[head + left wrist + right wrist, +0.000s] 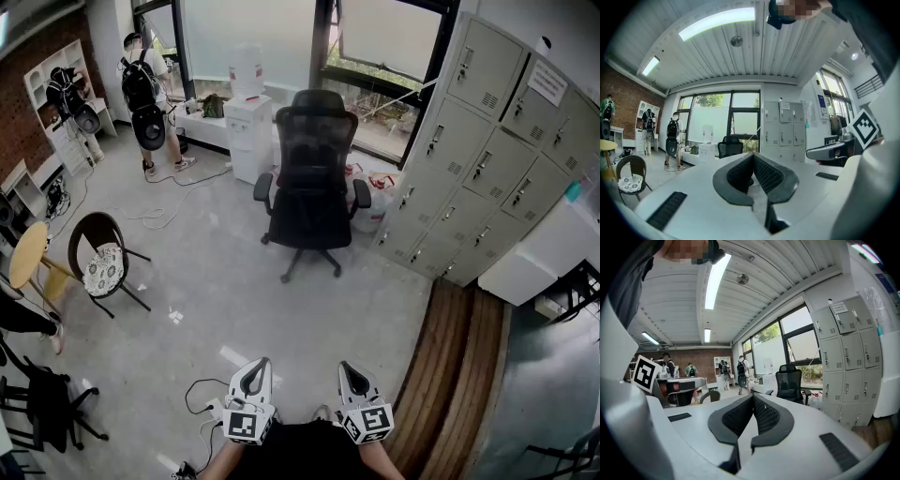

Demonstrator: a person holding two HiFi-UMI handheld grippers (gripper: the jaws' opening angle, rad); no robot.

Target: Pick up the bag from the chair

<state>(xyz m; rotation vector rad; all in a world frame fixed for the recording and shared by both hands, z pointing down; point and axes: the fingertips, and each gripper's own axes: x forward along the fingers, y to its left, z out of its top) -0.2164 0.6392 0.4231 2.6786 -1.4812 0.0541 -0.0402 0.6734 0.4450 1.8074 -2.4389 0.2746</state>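
A black mesh office chair (309, 178) stands mid-room on the grey floor, well ahead of both grippers; its dark seat shows no distinct bag outline from here. It also shows small in the left gripper view (730, 145) and in the right gripper view (790, 383). White and red plastic bags (367, 192) sit on the floor behind it. My left gripper (257, 364) and right gripper (349, 367) are side by side at the bottom of the head view, both shut and empty. Their jaws meet tip to tip in the left gripper view (753, 155) and the right gripper view (753, 397).
Grey lockers (487, 141) line the right wall beside a wooden floor strip (459, 375). A water dispenser (248, 122) stands behind the chair. A person wearing a backpack (141, 84) is at the far left. A round cushioned chair (103, 267), a yellow table (28, 253) and floor cables (202, 394) lie left.
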